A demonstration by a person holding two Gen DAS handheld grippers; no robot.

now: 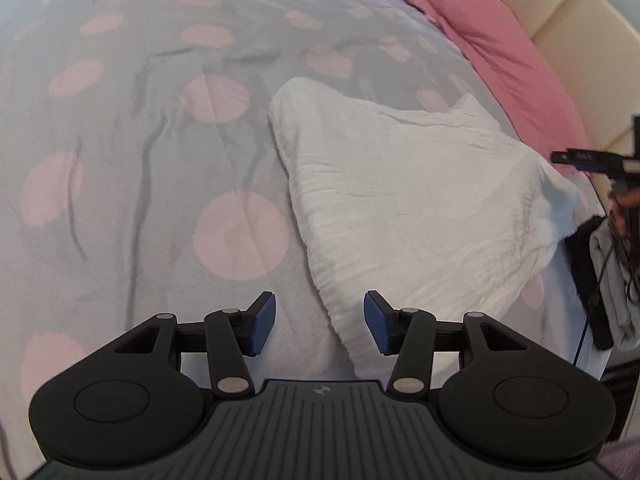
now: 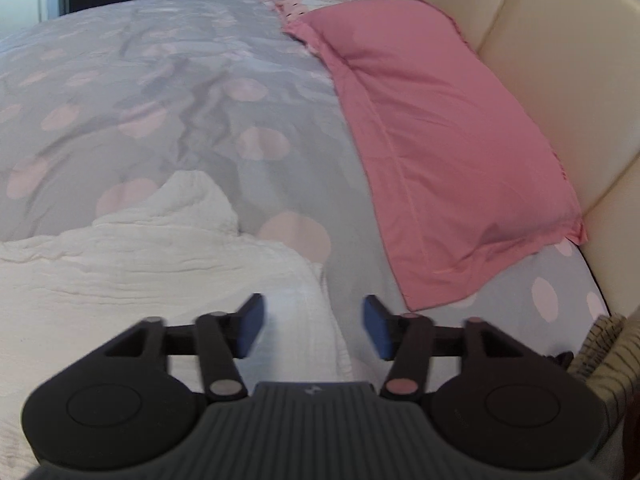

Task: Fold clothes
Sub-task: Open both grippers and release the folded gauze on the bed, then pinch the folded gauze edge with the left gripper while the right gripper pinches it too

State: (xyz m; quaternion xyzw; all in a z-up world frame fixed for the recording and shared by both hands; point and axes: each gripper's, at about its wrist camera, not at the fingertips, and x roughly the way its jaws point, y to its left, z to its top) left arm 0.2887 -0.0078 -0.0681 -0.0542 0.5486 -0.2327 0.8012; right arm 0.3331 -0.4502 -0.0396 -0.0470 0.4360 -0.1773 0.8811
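A white crinkled garment [image 1: 420,208] lies folded over on the grey bedcover with pink dots [image 1: 140,160]. My left gripper [image 1: 320,322] is open just above the garment's near left edge, and its blue pads touch nothing. In the right wrist view the same white garment [image 2: 140,272] fills the lower left. My right gripper [image 2: 312,326] hangs open over its right edge. One pad is above the cloth and the other above the bedcover [image 2: 200,100]. Neither gripper holds anything.
A pink pillow [image 2: 440,140] lies against the cream padded headboard [image 2: 560,40] to the right of the garment; the pillow [image 1: 508,60] also shows in the left wrist view. A person's hand [image 1: 624,208] and dark and grey fabric [image 1: 608,280] are at the right edge. Striped fabric [image 2: 604,344] hangs beside the bed.
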